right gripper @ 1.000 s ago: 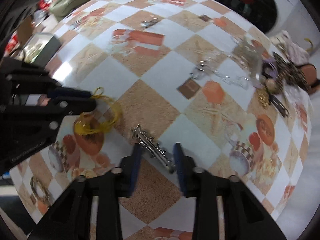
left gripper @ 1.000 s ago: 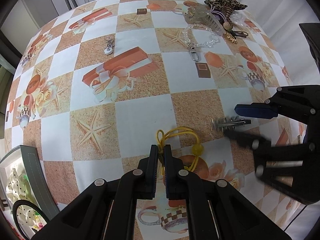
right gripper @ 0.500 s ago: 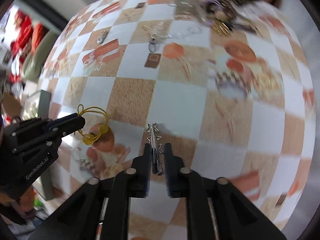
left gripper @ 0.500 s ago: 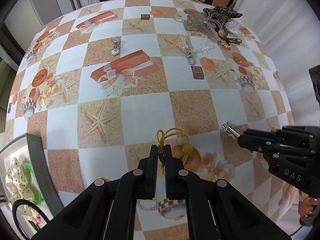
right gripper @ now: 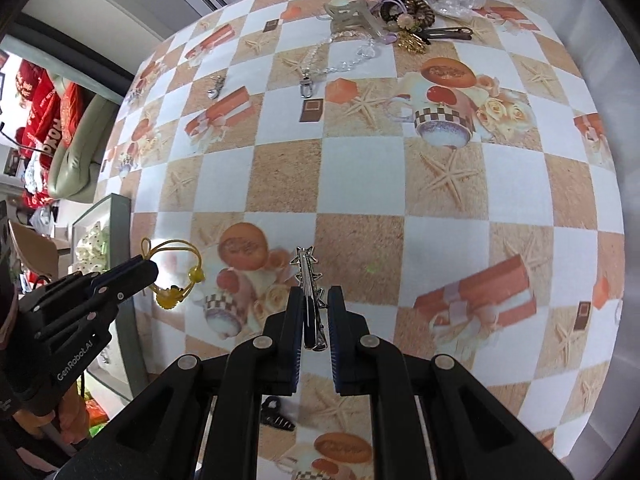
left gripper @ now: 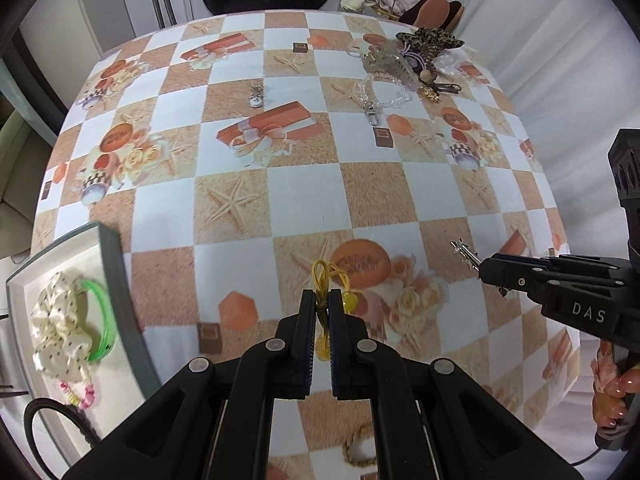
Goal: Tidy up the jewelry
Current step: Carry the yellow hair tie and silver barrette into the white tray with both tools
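The left gripper [left gripper: 321, 312] is clamped on a yellow elastic hair tie [left gripper: 329, 280], its knotted loop sticking out past the fingertips toward the far side of the table [left gripper: 304, 196] and a yellow bead hanging just right of the pads. The right gripper [right gripper: 313, 308] is pinched on a silver star hair clip [right gripper: 309, 280]; the clip's long axis runs along the fingers, its starred end pointing away from the camera toward the far edge, its plain end back between the fingers (from the left wrist view it pokes out leftward and slightly far from the tips). Both pieces appear lifted off the checked cloth, near the front of the table, the tie to the left of the clip and well apart from it.

At the near left stands a grey-rimmed tray [left gripper: 116, 280] holding a cream dotted scrunchie [left gripper: 60, 328] and a green bangle [left gripper: 106, 320]. At the far right lies a pile of hair accessories [left gripper: 416, 60], with a clear bead chain [left gripper: 380, 92] beside it.
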